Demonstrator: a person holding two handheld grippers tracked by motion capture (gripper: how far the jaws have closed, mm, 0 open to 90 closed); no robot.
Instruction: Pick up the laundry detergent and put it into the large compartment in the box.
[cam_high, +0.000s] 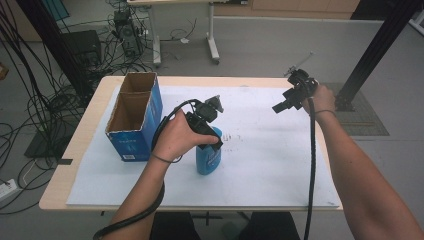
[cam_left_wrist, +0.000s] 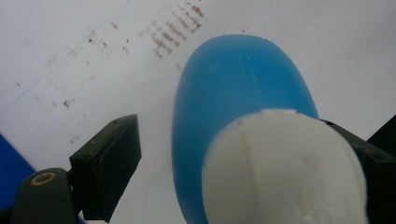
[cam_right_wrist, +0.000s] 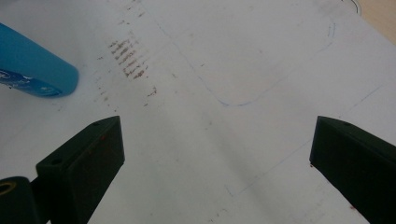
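1. Blue plastic bottle with a white cap stands upright on the white paper sheet covering the worktop, about mid-sheet, nearer the front edge than the back; long axis vertical, cap end up, base on the sheet.
2. Left gripper view looks down the bottle from above; white cap nearest the camera, blue body running away toward the sheet.
3. Left gripper is at the bottle's top, hand wrapped round the handle; jaws spread either side of the cap; one jaw stands clear with a gap of sheet between it and the bottle, the other sits right at the cap's edge; contact there too close to call; not pinching.
4. Right gripper held above the worktop's back right corner, well apart from the bottle; jaws spread wide, nothing between them; right gripper view shows bare sheet with faint pen lines and brownish smudges, bottle's blue base at upper left.
5. Open blue cardboard box with two compartments stands at the left side of the sheet, near the back left corner, just beside the left hand; both compartments look brown inside, contents cannot be told.
6. Black cables trail from each gripper off the front edge; sheet between bottle and box is open apart from the left forearm.
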